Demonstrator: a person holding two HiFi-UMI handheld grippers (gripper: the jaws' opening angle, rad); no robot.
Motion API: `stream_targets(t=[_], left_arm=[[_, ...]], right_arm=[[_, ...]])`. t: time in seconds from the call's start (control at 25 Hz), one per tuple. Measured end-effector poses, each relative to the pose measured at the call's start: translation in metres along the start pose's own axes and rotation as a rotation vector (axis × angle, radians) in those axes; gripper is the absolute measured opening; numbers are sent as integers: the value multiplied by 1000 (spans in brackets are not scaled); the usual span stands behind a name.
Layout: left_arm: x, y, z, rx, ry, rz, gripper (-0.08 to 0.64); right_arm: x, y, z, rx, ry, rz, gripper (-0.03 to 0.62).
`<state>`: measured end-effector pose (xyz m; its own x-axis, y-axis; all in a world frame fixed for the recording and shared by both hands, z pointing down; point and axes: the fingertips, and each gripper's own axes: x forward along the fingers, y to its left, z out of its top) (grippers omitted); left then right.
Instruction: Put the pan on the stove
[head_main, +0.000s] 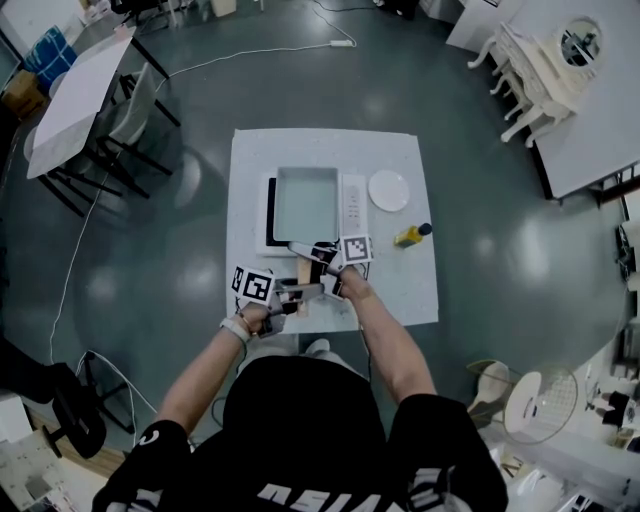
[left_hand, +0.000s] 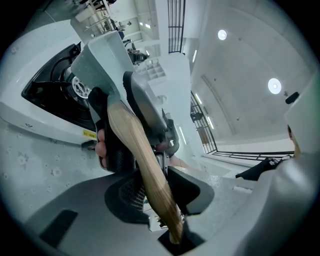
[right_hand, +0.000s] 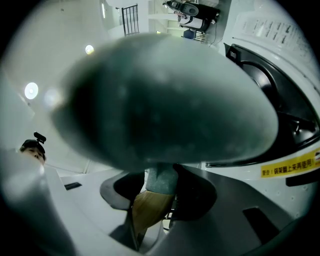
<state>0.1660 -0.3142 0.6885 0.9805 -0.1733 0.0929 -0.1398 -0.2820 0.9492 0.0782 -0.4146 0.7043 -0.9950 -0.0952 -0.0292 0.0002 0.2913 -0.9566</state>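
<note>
The left gripper (head_main: 298, 293), nearest the person, clamped the tail of the wooden handle (head_main: 304, 272). The right gripper (head_main: 330, 268) gripped its neck just ahead. The handle ran straight away to the pan (head_main: 305, 205), poised over the stove (head_main: 269, 222).

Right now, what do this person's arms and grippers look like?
The left gripper and right gripper have smooth grey bodies with dark rounded jaw pads; each carries a white cube printed with black square markers. The person wears a black short-sleeved shirt with white lettering, plus a white wristband on the left wrist.
</note>
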Motion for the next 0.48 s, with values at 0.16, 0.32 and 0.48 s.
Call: stream_targets(t=[0.16, 0.32, 0.48], left_arm=[[-5, 15, 4, 0, 3, 21, 104], [-4, 20, 8, -29, -2, -2, 104], [-4, 33, 10, -50, 3, 19, 104]], right_arm=[[6, -12, 0, 53, -15, 8, 160], [9, -25, 1, 83, -18, -4, 160], [11, -32, 4, 102, -23, 23, 160]])
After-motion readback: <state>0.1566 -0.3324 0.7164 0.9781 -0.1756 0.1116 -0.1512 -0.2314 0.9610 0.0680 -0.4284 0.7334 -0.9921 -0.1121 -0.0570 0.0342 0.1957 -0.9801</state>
